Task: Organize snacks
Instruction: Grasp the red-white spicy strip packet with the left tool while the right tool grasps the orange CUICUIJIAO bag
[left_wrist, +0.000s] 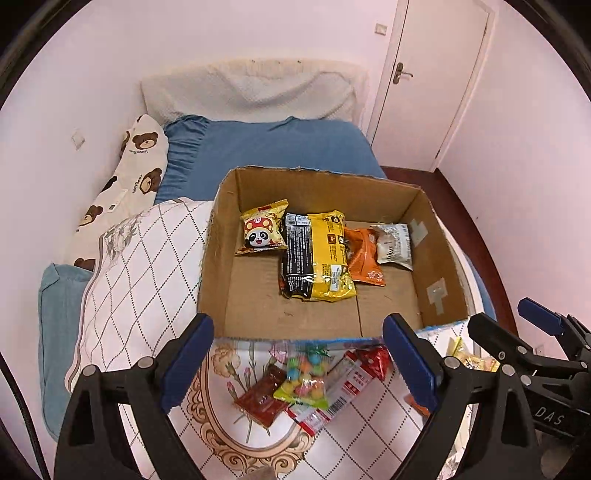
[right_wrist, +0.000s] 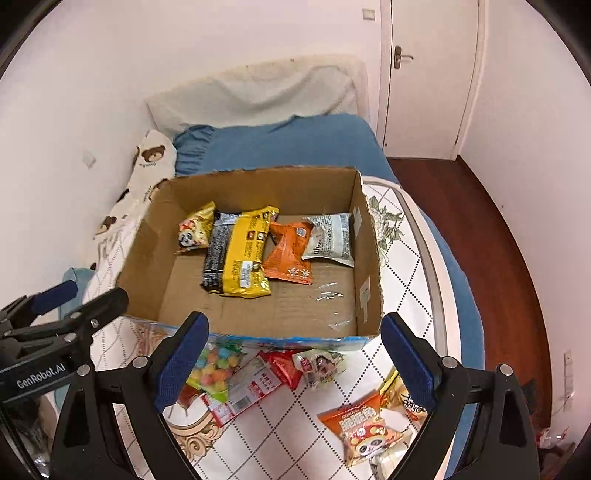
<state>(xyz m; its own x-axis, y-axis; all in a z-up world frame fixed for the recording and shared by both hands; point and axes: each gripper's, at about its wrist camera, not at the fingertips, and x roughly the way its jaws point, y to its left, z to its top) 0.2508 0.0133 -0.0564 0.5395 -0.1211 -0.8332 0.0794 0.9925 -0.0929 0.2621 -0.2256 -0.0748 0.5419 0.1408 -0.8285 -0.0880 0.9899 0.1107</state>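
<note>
An open cardboard box sits on the bed. Inside lie a panda snack bag, a black and yellow pack, an orange pouch and a white pouch. In front of the box lie a bag of coloured candy, a red packet, a white and red pack and an orange panda bag. My left gripper and right gripper both hang open and empty above these loose snacks.
The box rests on a white patterned quilt over blue bedding. A bear-print pillow lies along the left wall. A white door and dark wooden floor are to the right of the bed.
</note>
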